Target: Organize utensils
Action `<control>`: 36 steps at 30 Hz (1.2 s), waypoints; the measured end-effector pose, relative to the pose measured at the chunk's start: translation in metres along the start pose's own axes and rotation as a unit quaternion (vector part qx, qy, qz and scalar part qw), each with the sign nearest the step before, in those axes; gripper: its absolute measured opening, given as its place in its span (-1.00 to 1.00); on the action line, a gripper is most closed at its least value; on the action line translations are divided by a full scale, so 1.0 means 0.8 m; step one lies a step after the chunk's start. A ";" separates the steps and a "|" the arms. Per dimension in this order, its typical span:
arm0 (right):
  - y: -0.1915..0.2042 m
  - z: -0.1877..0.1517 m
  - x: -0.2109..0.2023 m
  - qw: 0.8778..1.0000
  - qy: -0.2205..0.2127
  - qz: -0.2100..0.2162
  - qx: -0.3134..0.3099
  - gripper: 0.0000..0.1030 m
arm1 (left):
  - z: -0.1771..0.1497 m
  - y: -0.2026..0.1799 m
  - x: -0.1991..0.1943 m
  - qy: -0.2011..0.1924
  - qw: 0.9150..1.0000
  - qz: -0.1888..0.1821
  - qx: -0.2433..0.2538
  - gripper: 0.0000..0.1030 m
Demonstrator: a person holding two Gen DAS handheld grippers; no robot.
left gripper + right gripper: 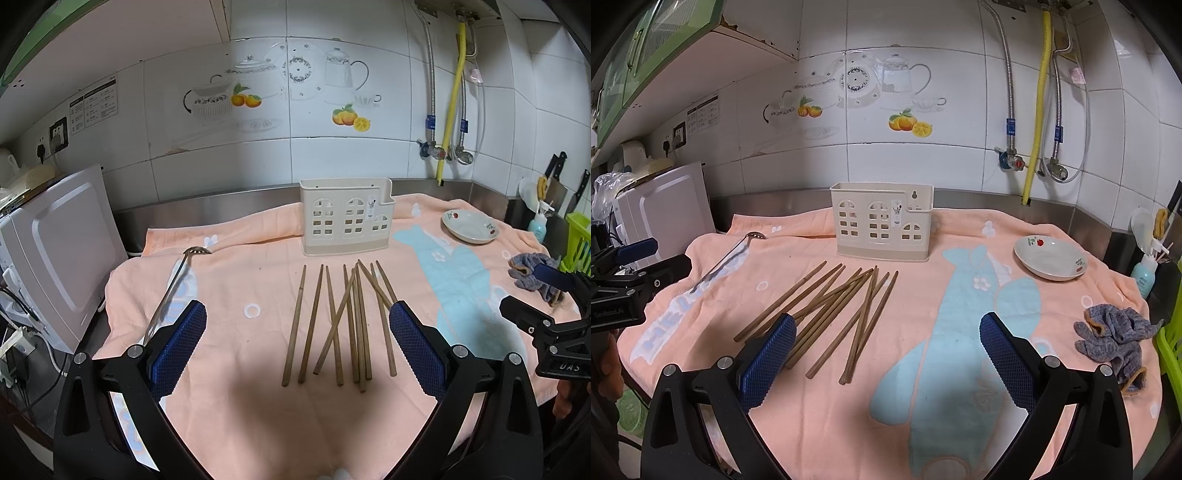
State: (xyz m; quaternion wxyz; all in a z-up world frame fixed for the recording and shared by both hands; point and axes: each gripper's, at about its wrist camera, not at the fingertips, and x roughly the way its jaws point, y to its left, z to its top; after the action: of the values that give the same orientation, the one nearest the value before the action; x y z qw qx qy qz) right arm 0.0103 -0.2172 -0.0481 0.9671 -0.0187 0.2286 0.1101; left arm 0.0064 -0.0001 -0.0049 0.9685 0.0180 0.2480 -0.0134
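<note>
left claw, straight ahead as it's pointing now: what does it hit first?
Likely the wooden chopsticks on the towel, centred between the open left claw fingers. The utensil holder stands beyond. Depth is unclear.

this is a home kitchen. white wall tiles (923, 162) carry decals of teapots and oranges (909, 122), and a stainless counter edge (997, 201) runs below them. water valves and a yellow gas hose (1038, 110) hang on the wall at right, with knives (557, 170) in a rack in the corner. a white appliance (70, 251) stands at left under green cabinets (646, 40). a peach towel (923, 369) covers the counter, bearing a cutlery holder (882, 223), chopsticks (827, 314) and a dish (1051, 258).
</note>
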 end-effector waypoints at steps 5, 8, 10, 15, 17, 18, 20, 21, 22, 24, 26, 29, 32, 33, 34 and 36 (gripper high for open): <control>0.000 0.000 0.000 1.000 0.000 0.000 0.000 0.88 | 0.000 0.000 0.000 0.000 1.000 0.001 0.000 0.90; 0.001 0.000 0.000 1.000 0.000 0.000 -0.001 0.88 | 0.001 -0.001 -0.001 -0.001 1.000 0.000 0.000 0.90; 0.001 0.001 0.000 1.000 0.000 0.000 -0.001 0.88 | 0.001 -0.001 0.000 -0.002 1.000 0.000 0.000 0.90; 0.004 0.003 0.000 1.000 0.002 0.000 -0.004 0.88 | 0.002 0.000 0.000 -0.002 1.000 0.000 -0.003 0.90; 0.004 0.004 0.001 1.000 0.002 0.000 -0.005 0.88 | 0.002 0.001 0.000 -0.003 1.000 0.000 -0.004 0.90; 0.004 0.004 0.001 1.000 0.003 0.001 -0.004 0.88 | 0.002 0.001 0.001 -0.002 1.000 0.000 -0.005 0.90; 0.004 0.003 0.002 1.000 0.003 0.001 -0.005 0.88 | 0.003 0.001 0.002 -0.001 1.000 -0.001 -0.005 0.90; 0.005 0.003 0.003 1.000 0.004 0.001 -0.005 0.88 | 0.002 0.002 0.002 -0.001 1.000 0.000 -0.005 0.90; 0.005 0.003 0.004 1.000 0.005 0.002 -0.005 0.88 | 0.001 0.002 0.002 -0.001 1.000 -0.001 -0.006 0.90; 0.006 0.002 0.006 1.000 0.007 0.002 -0.006 0.88 | 0.001 0.003 0.005 0.001 1.000 -0.001 -0.006 0.90; 0.007 0.002 0.009 1.000 0.010 0.002 -0.007 0.88 | 0.000 0.003 0.007 0.002 1.000 -0.002 -0.007 0.90; 0.007 0.002 0.013 1.000 0.013 0.002 -0.006 0.88 | -0.001 0.004 0.011 0.005 1.000 -0.002 -0.007 0.90; 0.008 0.002 0.018 1.000 0.017 0.003 -0.007 0.87 | -0.001 0.007 0.015 0.007 1.000 -0.001 -0.010 0.90; 0.008 0.002 0.019 1.000 0.018 0.003 -0.007 0.87 | -0.002 0.008 0.016 0.006 1.000 -0.001 -0.011 0.90; 0.009 0.002 0.021 1.000 0.018 0.003 -0.007 0.87 | -0.002 0.009 0.017 0.006 1.000 0.000 -0.011 0.90; 0.010 0.001 0.025 1.000 0.022 0.003 -0.007 0.86 | -0.003 0.009 0.020 0.008 1.000 0.003 -0.011 0.90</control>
State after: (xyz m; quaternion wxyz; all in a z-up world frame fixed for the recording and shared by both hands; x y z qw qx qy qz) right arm 0.0265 -0.2055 -0.0560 0.9613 -0.0271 0.2493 0.1146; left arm 0.0191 0.0073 -0.0147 0.9668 0.0087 0.2553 -0.0074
